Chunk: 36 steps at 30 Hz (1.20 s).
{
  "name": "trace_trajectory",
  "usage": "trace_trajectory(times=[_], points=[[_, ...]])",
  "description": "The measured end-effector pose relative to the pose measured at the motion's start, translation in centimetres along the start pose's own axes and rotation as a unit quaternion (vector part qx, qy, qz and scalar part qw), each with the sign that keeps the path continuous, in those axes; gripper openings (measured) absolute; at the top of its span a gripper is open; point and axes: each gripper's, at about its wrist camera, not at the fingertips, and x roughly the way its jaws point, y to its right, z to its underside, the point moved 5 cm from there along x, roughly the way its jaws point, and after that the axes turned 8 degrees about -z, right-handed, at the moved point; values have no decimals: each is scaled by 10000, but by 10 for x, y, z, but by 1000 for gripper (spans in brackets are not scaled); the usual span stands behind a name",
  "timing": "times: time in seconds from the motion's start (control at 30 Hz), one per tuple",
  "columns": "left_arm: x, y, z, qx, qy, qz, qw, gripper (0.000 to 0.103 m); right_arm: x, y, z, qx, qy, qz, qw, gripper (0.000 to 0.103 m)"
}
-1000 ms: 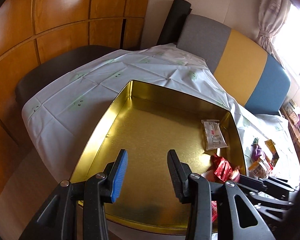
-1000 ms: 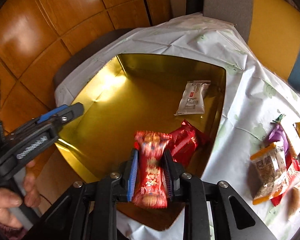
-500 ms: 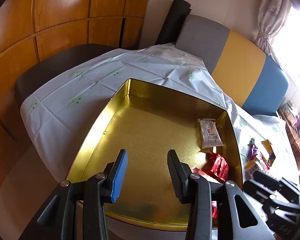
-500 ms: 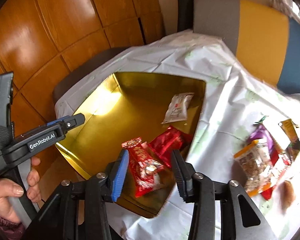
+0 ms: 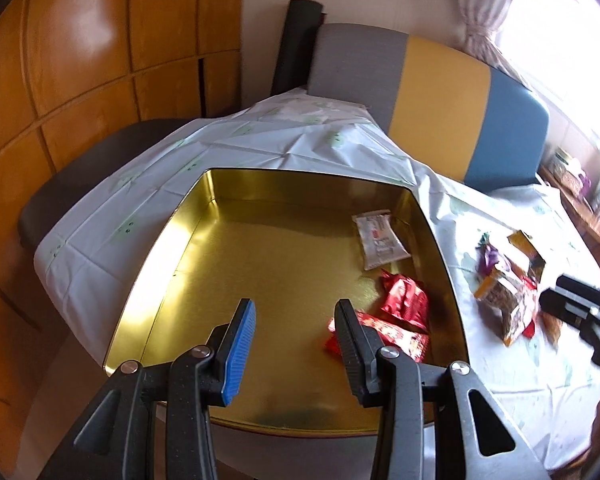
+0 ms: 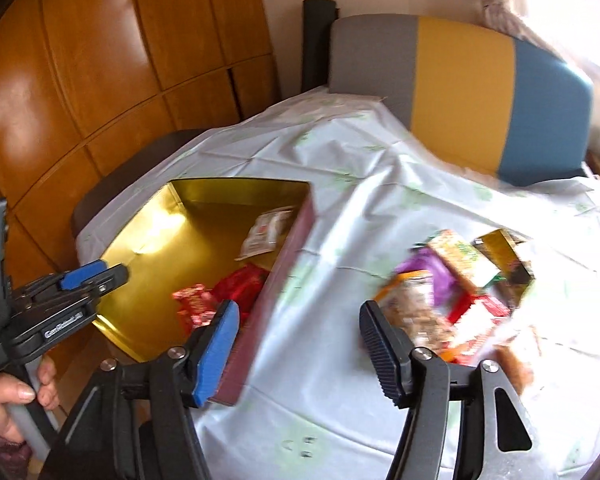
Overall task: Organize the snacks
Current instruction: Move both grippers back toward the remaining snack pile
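We see the gold tin on the desk already holding three snacks: one white packet, two red packets. A pile of snacks waits beside it. Left hand-held gripper hovers released, empty; right hand-held gripper empty, jaws opening.

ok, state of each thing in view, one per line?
gold tin: open, no lid seen
white packet: flat in tin
red packets: two, in tin
snack pile: on tablecloth, outside tin
left tongs: open, empty
right tongs: opening, nothing between
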Motion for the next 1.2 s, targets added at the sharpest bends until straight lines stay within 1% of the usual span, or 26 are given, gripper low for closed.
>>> trace_trajectory(times=[0.23,0.53,0.7,0.87,0.93,1.0,1.03,1.07,1.2], points=[[-7,21,5,332,65,63,9994,42,-19,32,3,19,112,335,9994,69],[-14,43,7,655,173,137,9976,42,-43,83,9,253,160,815,9962,69],[-18,58,8,818,192,236,9962,42,-58,119,10,294,172,1226,9919,73],[-21,73,8,1008,201,303,9942,42,-68,175,16,505,187,1783,9825,75],[-21,81,8,1101,192,330,9932,42,-70,202,24,755,178,2022,9763,75],[-21,88,8,1192,182,345,9921,42,-71,230,35,1290,143,2119,9686,75],[-21,92,8,1238,173,363,9915,42,-70,242,39,1567,3,2175,9634,75],[-21,95,8,1279,168,376,9909,42,-72,251,42,1803,19,2195,9588,75],[-21,113,8,1465,156,473,9880,42,-82,267,44,2236,178,2153,9504,75]])
